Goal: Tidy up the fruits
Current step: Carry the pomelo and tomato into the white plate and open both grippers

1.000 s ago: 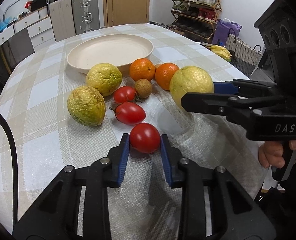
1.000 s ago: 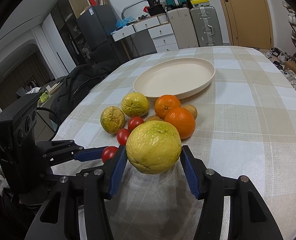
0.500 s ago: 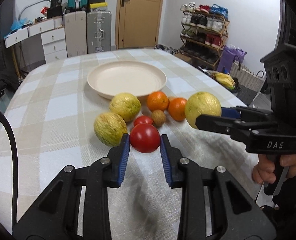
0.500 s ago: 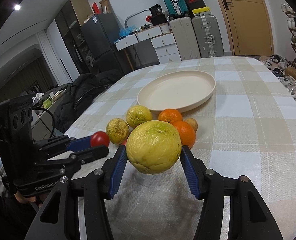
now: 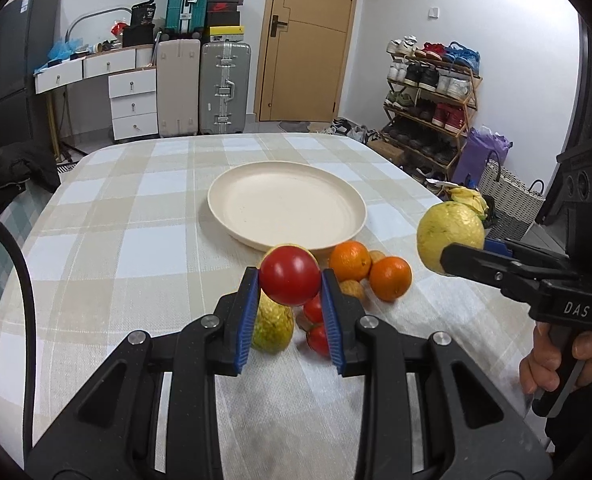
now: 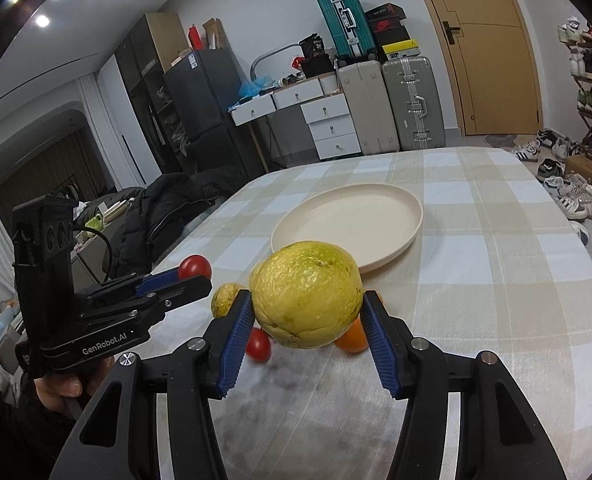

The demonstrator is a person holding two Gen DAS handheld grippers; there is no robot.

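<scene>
My left gripper (image 5: 290,285) is shut on a red tomato (image 5: 290,280) and holds it in the air above the fruit pile; it also shows in the right wrist view (image 6: 194,266). My right gripper (image 6: 307,307) is shut on a large yellow-green citrus fruit (image 6: 307,302), lifted off the table; it shows at the right in the left wrist view (image 5: 449,235). An empty cream plate (image 5: 286,208) sits beyond the pile. On the cloth lie two oranges (image 5: 389,278), another yellow-green fruit (image 5: 274,326) and two tomatoes (image 5: 317,338).
The table carries a beige checked cloth (image 5: 136,248). Its right edge is near a shoe rack (image 5: 431,96) and a basket (image 5: 507,200). Suitcases (image 5: 224,88) and a drawer unit stand behind the far edge. A dark jacket (image 6: 168,208) lies at the left.
Both grippers have risen with their fruit, the tomato lifted off the cloth. The views tilt up, so the plate and pile sit lower and farther.
</scene>
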